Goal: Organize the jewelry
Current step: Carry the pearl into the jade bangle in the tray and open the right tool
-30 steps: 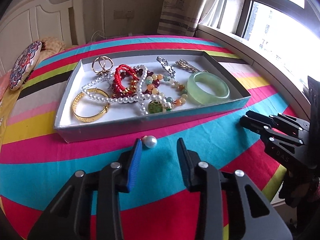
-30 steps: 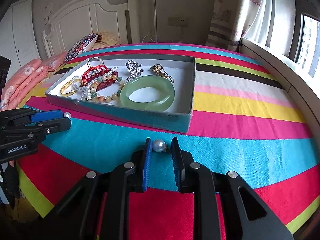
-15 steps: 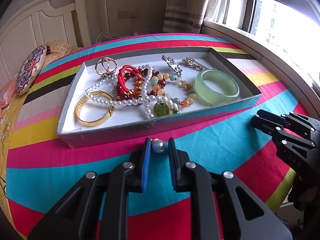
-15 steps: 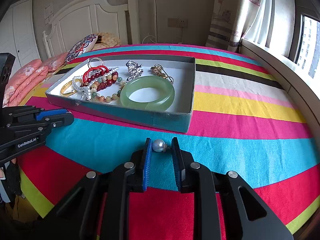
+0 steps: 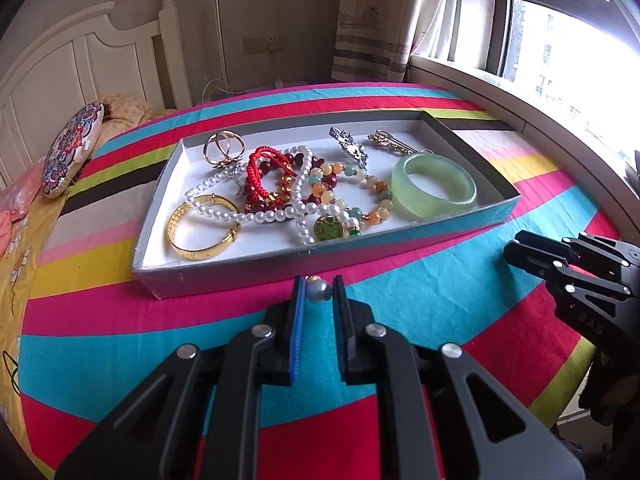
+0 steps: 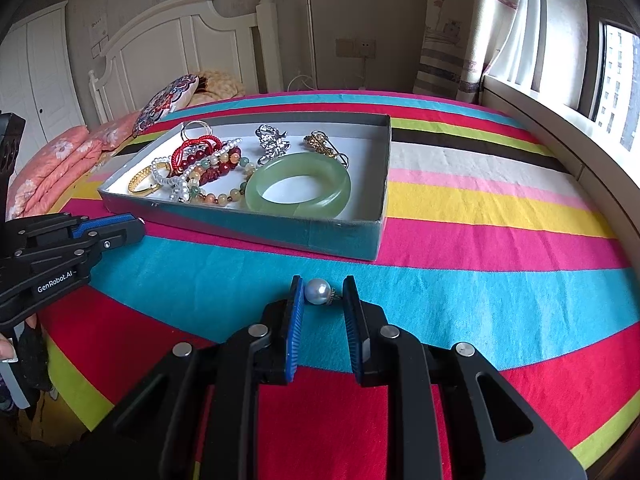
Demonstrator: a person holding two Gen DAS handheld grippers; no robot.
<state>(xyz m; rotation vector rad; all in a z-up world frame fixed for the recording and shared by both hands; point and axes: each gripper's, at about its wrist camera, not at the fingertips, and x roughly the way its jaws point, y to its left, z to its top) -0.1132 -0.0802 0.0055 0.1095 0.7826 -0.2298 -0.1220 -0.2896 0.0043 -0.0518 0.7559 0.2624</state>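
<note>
**Two pearl earrings pinched, one in each gripper, in front of the jewelry tray**

A bed covered with a boldly striped cloth (image 5: 440, 288) filled both views, under a white headboard (image 6: 180, 40) with a round patterned cushion (image 5: 72, 152) beside it. On the cloth sat a shallow grey tray (image 5: 224, 276) with a white floor, holding the collected jewelry. Its biggest piece was a pale green jade bangle (image 5: 434, 188) at the window end. At the opposite end lay a gold bangle (image 5: 204, 226), crossed by a white pearl necklace (image 5: 256, 210). Between them were a red cord bracelet (image 5: 268, 164), dark red and multicoloured bead strings, a green pendant (image 5: 329, 227), a silver brooch (image 5: 350, 148) and a gold brooch (image 5: 390, 140).

The left gripper (image 5: 318, 292) sat just in front of the tray's near wall, its fingers closed onto a pearl earring (image 5: 319, 291), which filled the gap between the pads. The right gripper (image 6: 322, 292) was over the blue stripe, near the tray's corner, its fingers nipping a second pearl earring (image 6: 318, 291), pearl against one pad and gold fitting toward the other.
</note>
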